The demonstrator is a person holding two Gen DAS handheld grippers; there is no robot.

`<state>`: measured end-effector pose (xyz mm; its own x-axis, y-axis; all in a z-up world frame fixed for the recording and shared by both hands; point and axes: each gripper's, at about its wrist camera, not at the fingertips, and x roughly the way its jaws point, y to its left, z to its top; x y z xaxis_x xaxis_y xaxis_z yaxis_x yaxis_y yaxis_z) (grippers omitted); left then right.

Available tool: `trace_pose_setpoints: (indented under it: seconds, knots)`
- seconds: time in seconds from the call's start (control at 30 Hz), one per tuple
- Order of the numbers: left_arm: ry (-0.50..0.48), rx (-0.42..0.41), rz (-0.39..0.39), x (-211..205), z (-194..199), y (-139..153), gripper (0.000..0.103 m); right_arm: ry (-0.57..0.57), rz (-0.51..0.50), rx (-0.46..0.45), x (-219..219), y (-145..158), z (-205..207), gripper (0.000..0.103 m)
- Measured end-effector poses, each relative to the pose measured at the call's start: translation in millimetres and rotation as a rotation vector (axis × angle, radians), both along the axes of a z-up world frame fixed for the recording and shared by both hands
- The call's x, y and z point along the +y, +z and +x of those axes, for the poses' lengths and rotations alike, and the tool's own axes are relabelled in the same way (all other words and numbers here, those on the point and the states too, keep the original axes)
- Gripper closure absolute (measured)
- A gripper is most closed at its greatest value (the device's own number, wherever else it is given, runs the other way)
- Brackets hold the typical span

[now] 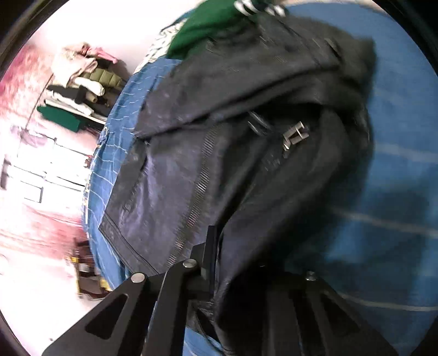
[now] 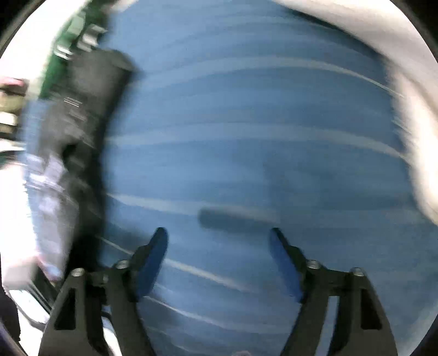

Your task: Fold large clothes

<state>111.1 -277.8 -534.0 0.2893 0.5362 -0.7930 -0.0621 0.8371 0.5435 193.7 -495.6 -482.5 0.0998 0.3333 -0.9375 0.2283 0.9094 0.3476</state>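
Observation:
A large black jacket [image 1: 246, 131] with a metal zipper and a buckle lies on a blue striped bedsheet [image 1: 388, 191]. My left gripper [image 1: 219, 260] is shut on a fold of the jacket's edge and lifts it off the sheet. In the right wrist view, which is motion-blurred, the jacket [image 2: 82, 115] lies at the far left. My right gripper [image 2: 219, 246] is open and empty above the bare blue sheet [image 2: 246, 123], well to the right of the jacket.
A green garment [image 1: 208, 24] lies beyond the jacket at the far end of the bed. A pile of folded clothes [image 1: 84, 82] sits off the bed to the left. The bed's left edge [image 1: 101, 169] drops to a bright floor.

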Motion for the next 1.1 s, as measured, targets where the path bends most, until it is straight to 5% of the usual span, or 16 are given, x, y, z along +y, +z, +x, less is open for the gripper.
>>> trace_pose_setpoints:
  seconds: [0.13,0.23,0.3,0.33,0.37,0.5,0.73,0.87,1.03,1.1]
  knots:
    - [-0.032,-0.049,-0.051,24,6,32,0.096,-0.037,0.324,-0.108,25,-2,68,0.014]
    - [-0.045,-0.041,-0.102,34,8,40,0.096,-0.083,0.521,-0.092,61,-20,127,0.014]
    - [-0.06,-0.03,-0.135,38,8,42,0.096,-0.127,0.563,-0.035,86,-40,138,0.017]
    - [-0.066,-0.022,-0.157,40,8,43,0.096,-0.181,0.578,-0.018,91,-45,144,0.029]
    - [-0.073,-0.018,-0.174,38,7,44,0.096,-0.209,0.577,-0.012,97,-44,149,0.068]
    - [-0.094,-0.006,-0.303,62,6,68,0.096,-0.257,0.502,-0.03,127,5,164,0.077]
    - [0.006,-0.014,-0.528,170,25,115,0.093,-0.046,0.301,-0.134,249,134,187,0.078]
    - [0.112,-0.023,-0.631,241,42,109,0.091,0.056,0.18,-0.117,341,158,207,0.078]
    - [0.301,-0.008,-0.699,332,59,51,0.077,0.189,-0.032,-0.03,465,100,245,0.073]
    - [0.396,0.004,-0.817,366,56,28,0.074,0.243,-0.089,0.02,505,63,259,0.055]
